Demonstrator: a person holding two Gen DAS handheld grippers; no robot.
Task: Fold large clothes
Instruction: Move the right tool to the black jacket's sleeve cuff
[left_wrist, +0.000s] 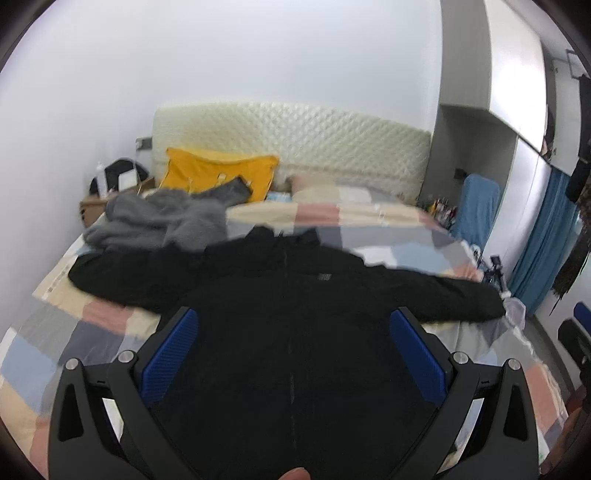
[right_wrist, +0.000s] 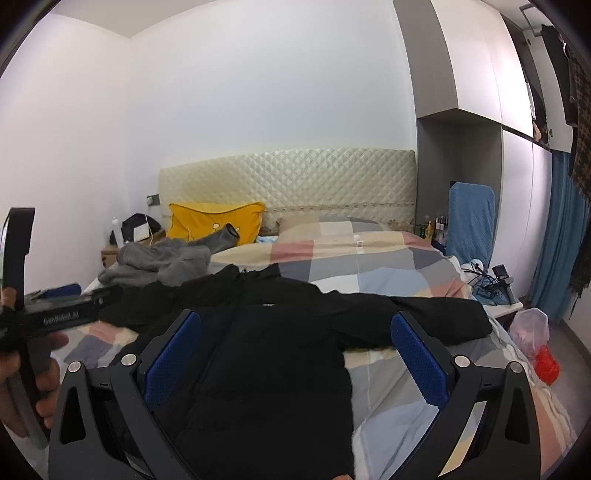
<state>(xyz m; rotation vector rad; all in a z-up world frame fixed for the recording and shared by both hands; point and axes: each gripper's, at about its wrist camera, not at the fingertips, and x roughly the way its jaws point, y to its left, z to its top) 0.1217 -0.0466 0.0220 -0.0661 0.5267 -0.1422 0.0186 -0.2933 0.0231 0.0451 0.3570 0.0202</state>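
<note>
A large black jacket (left_wrist: 295, 314) lies flat on the checked bedcover, front up, zip closed, both sleeves spread out to the sides. It also shows in the right wrist view (right_wrist: 266, 350). My left gripper (left_wrist: 293, 325) is open and empty, above the jacket's middle. My right gripper (right_wrist: 295, 328) is open and empty, above the jacket's right half. The left gripper's body (right_wrist: 55, 314) and the hand that holds it show at the left edge of the right wrist view.
A grey garment (right_wrist: 162, 262) is heaped at the bed's far left, a yellow pillow (right_wrist: 214, 221) behind it. The checked bedcover (right_wrist: 388, 266) covers the bed. A quilted headboard (right_wrist: 288, 177) stands behind. A bedside table (right_wrist: 506, 306) and plastic bags (right_wrist: 535, 332) are at right.
</note>
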